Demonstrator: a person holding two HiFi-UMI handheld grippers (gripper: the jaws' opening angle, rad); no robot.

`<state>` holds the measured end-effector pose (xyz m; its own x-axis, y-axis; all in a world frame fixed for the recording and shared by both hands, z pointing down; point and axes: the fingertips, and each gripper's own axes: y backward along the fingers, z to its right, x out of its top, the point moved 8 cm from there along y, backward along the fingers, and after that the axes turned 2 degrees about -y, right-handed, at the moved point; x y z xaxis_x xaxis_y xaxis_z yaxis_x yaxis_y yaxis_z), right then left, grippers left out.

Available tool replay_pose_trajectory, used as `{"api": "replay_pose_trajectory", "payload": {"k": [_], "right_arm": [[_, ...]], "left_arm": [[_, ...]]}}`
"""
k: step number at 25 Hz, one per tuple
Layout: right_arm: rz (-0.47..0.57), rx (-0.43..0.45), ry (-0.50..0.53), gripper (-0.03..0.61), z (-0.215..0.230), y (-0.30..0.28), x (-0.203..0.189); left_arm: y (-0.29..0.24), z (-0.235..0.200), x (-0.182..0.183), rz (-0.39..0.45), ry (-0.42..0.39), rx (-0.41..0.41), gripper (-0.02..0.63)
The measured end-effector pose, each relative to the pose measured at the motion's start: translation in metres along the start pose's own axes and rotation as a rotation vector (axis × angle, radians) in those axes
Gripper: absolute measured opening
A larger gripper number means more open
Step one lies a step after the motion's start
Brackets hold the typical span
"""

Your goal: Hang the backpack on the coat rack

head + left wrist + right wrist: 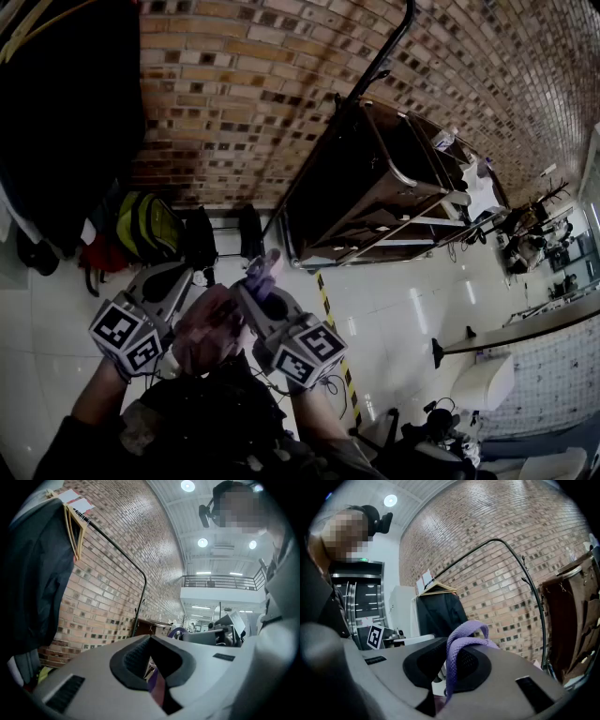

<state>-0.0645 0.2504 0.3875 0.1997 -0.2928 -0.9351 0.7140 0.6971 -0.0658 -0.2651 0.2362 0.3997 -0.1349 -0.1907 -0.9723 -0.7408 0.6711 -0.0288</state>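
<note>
Two grippers [152, 660] [447, 665], one backpack [211, 328], one purple strap [464, 639]

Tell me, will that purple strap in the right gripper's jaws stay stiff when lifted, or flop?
Probably floppy: the purple strap is woven webbing, curling into a soft loop above the jaws of the right gripper. Its coarse weave should resist slipping. The pinkish backpack under it will likely hang and sag from it.

2 grippers (left gripper [150, 666], right gripper [448, 666]), 1 pink backpack [214, 328], 1 purple strap loop [462, 640], 1 coat rack [496, 540], 1 dark jacket [33, 573]
</note>
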Motion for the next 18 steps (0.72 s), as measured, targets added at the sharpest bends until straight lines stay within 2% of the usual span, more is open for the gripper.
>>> {"api": "replay_pose_trajectory", "payload": {"k": [8, 18], "right_arm": [[-0.031, 0.058, -0.015, 0.06, 0.092, -0.039, 0.023], [-0.085, 0.207, 0.062, 0.06, 0.212, -0.091, 0.095]], "left_arm": [[-0.089, -0.037, 0.003, 0.011, 0.015, 0.053, 0.026], [-0.219, -0.066, 0.023, 0.045, 0.009, 0.141, 0.026]]}}
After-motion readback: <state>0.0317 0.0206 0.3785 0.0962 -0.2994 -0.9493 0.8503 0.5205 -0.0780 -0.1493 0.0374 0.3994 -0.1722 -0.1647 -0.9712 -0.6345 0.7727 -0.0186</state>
